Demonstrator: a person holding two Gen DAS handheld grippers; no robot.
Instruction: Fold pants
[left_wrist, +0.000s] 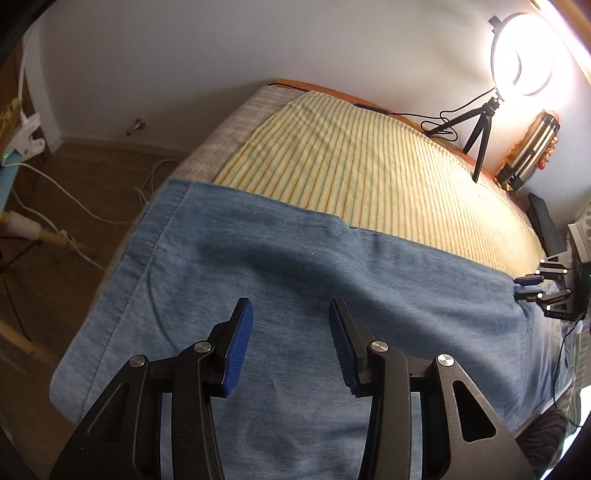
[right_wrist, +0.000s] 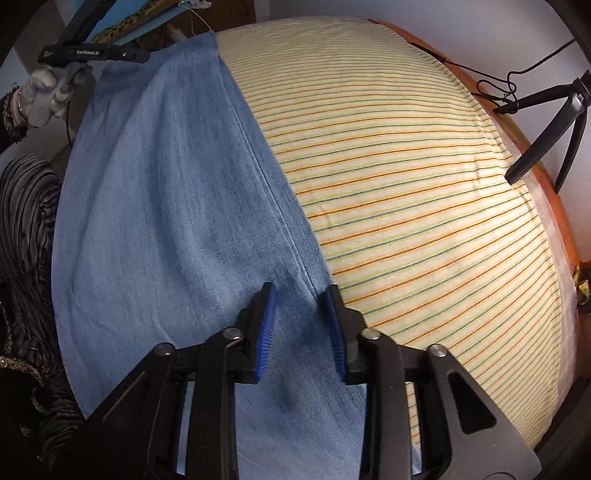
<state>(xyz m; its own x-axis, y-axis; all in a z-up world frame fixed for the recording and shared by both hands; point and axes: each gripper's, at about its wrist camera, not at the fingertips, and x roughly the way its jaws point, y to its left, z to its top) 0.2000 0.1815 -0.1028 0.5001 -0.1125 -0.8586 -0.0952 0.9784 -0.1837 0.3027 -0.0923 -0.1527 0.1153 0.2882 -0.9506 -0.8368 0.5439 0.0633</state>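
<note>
Blue denim pants (left_wrist: 295, 277) lie flat along the near side of a bed covered by a yellow striped sheet (left_wrist: 369, 166). My left gripper (left_wrist: 291, 332) hangs over the middle of the denim, open, with nothing between its blue pads. In the right wrist view the pants (right_wrist: 166, 184) run away to the upper left. My right gripper (right_wrist: 303, 317) straddles their seamed far edge, open, with denim between the jaws. It also shows at the pants' right end (left_wrist: 521, 287). A gloved hand (right_wrist: 48, 85) holds the left gripper (right_wrist: 142, 55) at the far end.
A lit ring light (left_wrist: 524, 55) on a small tripod (left_wrist: 480, 140) and a metal flask (left_wrist: 528, 147) stand at the bed's far edge. White cables (left_wrist: 74, 206) trail on the floor to the left. A person's dark striped garment (right_wrist: 26, 221) is beside the near edge.
</note>
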